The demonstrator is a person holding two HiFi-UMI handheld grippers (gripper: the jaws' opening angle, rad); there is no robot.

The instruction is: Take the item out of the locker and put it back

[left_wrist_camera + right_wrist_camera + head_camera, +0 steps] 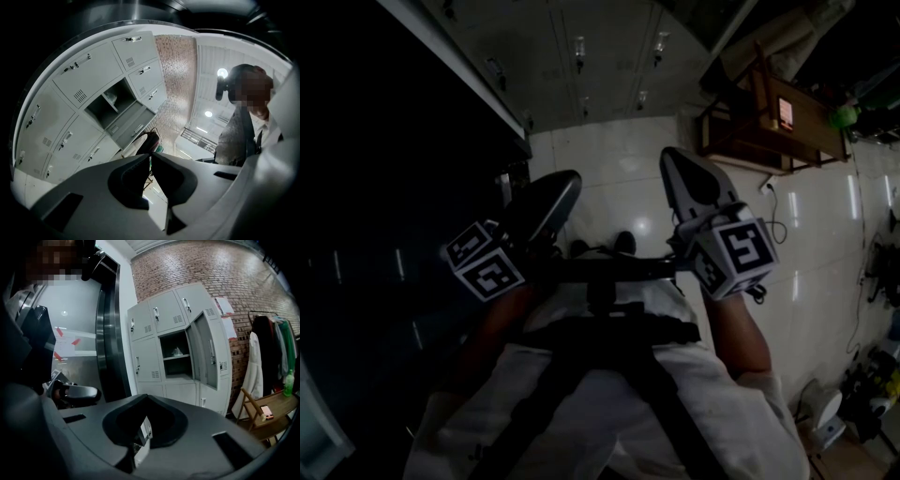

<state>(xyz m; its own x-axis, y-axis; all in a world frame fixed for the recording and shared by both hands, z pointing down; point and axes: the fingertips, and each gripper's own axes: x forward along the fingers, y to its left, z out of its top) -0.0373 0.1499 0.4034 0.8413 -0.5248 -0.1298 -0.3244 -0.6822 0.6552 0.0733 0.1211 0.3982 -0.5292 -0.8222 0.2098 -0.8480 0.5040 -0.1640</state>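
My left tongs (151, 155) are pressed together with nothing between them. My right tongs (143, 398) are also closed and empty. Both are well apart from the grey locker (142, 323). One door (206, 351) of it stands open, and the item (177, 352), small and pale, sits on the shelf inside that compartment. The papers (224, 305) on the brick wall beside the locker are too small for me to read.
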